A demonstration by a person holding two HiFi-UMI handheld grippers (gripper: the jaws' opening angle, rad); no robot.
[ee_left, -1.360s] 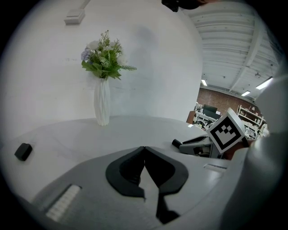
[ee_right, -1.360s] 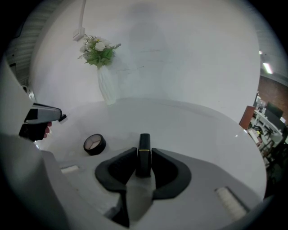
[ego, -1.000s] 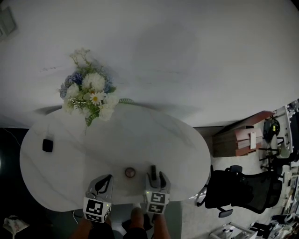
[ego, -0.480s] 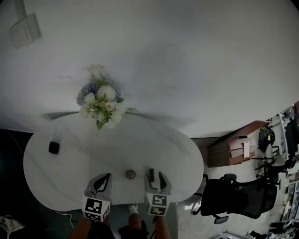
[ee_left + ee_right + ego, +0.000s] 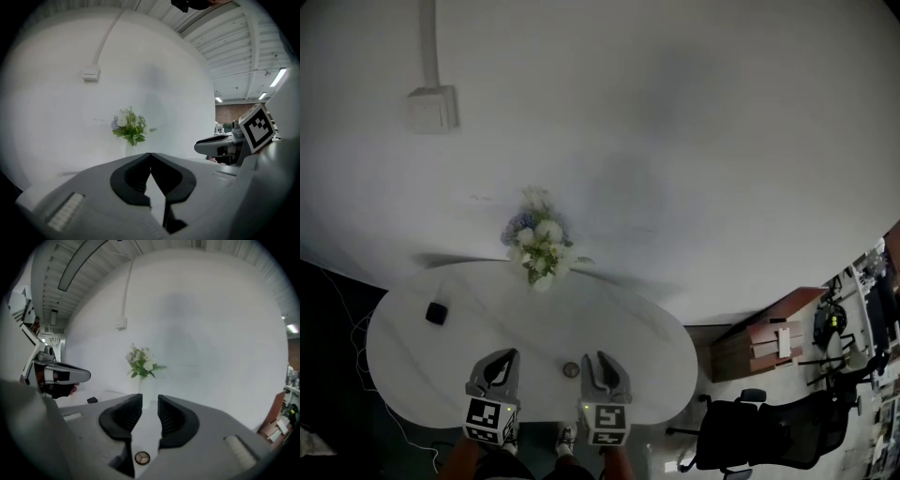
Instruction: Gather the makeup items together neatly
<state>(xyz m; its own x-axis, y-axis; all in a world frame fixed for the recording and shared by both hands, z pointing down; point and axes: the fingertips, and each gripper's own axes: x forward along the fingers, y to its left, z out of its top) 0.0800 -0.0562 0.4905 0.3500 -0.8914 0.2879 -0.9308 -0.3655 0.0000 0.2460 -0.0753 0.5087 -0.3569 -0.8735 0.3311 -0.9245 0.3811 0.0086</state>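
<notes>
Left gripper (image 5: 509, 355): jaws tip to tip, nothing in them.
Right gripper (image 5: 599, 357): jaws have just been closing; a narrow gap is left with nothing between the pads.
Makeup items: small round brown pot (image 5: 571, 369) between the grippers, near the front rim of the oval white table (image 5: 661, 328); small black square case (image 5: 437, 312) well apart, far left.
Risk: a sideways nudge could roll the pot off the rim.
Risk: the right jaws look too narrow for the pot.

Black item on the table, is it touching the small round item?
Apart. The head view shows the black item far left on the table and the small round item near its front edge, bare tabletop between them.
</notes>
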